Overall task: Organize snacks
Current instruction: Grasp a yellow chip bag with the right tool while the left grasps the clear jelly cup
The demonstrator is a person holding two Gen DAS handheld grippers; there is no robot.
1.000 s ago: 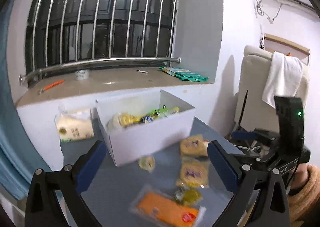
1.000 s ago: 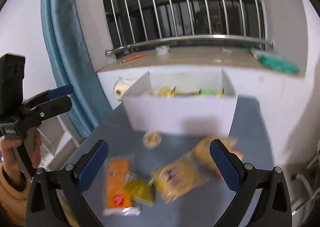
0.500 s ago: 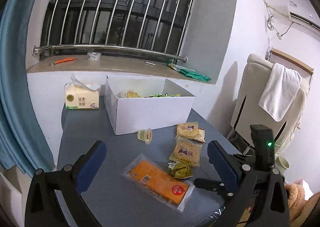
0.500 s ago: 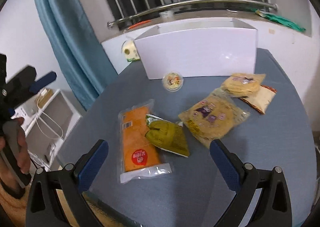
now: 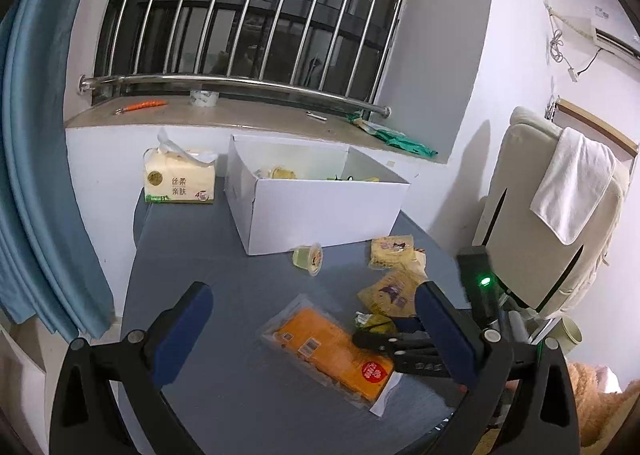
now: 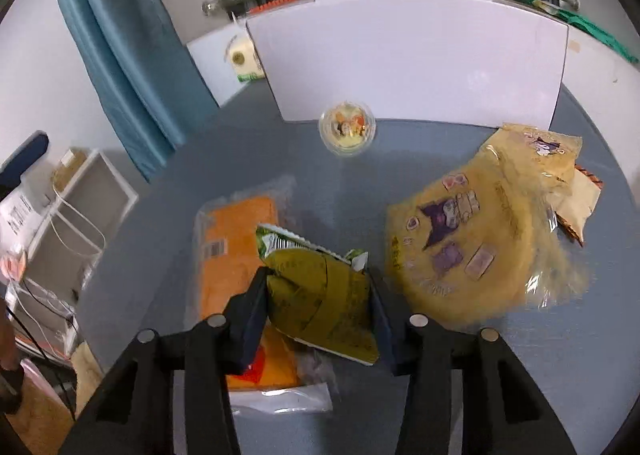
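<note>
a grey-blue worktop (image 5: pixel 224 383) stands under a barred window (image 5: pixel 256 15), blue curtain (image 5: pixel 36 175) alongside, with a white box (image 5: pixel 320 211) of snacks near a tissue pack (image 5: pixel 180 183). the right gripper (image 6: pixel 318 307), wide open a second ago, is now clamped on the olive-green snack packet (image 6: pixel 320 295), which lies over the orange packet (image 6: pixel 236 239). the left gripper (image 5: pixel 316 335) hangs fully open and empty, lower than before.

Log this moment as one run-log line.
right gripper: shut on green snack packet | left gripper: open, empty | packet lies on orange pack | white box: behind
</note>
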